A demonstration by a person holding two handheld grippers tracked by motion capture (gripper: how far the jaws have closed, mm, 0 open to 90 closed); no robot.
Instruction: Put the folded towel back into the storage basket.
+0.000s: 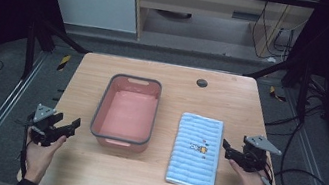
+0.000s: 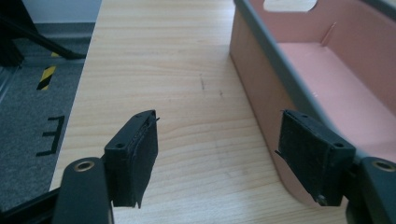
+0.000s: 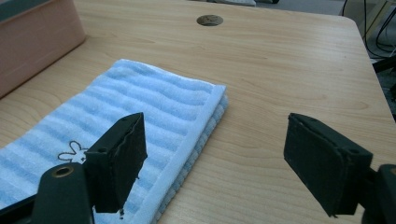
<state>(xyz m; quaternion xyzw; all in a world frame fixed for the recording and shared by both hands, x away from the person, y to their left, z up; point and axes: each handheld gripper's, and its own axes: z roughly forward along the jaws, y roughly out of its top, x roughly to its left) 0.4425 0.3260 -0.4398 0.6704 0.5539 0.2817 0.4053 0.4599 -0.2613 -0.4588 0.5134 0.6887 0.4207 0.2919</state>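
High view: right gripper, jaws apart, beside folded towel.

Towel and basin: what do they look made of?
Towel: looks like terry cotton, soft and matte; looped ribbed stripes and a stitched hem show in the right gripper view. Basin: probably moulded plastic, smooth pink walls with a slight sheen, a grey rim and cut-out handles; the left gripper view shows thin, even walls.

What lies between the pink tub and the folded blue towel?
Nothing: bare wooden tabletop separates the pink tub from the folded blue towel, as the high view shows.
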